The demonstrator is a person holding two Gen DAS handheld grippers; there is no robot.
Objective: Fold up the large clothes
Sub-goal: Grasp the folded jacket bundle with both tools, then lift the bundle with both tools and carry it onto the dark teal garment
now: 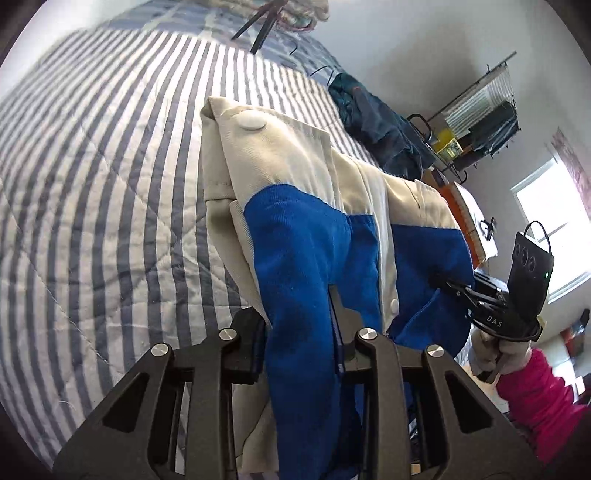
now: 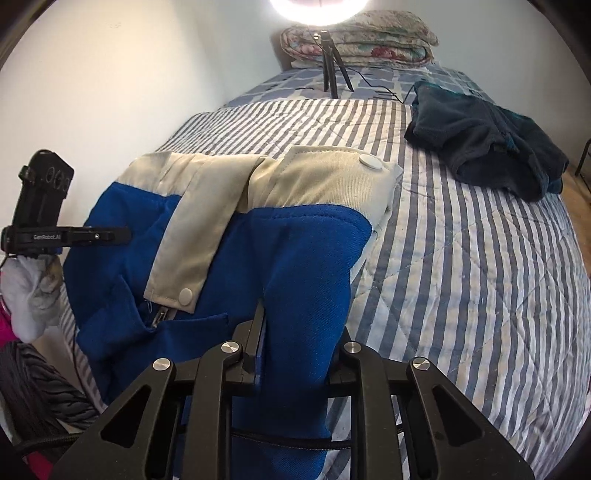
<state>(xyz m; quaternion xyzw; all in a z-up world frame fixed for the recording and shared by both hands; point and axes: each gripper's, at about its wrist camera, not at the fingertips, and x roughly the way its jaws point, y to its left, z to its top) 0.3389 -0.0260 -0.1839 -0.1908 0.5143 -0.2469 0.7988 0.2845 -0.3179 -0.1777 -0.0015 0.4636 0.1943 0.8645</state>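
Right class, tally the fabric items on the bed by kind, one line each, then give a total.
Blue and cream snap-button jacket: 1
Crumpled dark teal fleece garment: 1
Grey-and-white striped quilt: 1
Folded floral blanket: 1
Total: 4

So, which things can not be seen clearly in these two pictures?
- Left gripper fingertips: left wrist view, wrapped in the blue and beige jacket.
- Right gripper fingertips: right wrist view, buried in the same fabric.
- Jacket's lower part: both views, cut off by the bottom edge.
- Ring light: right wrist view, overexposed and cropped.
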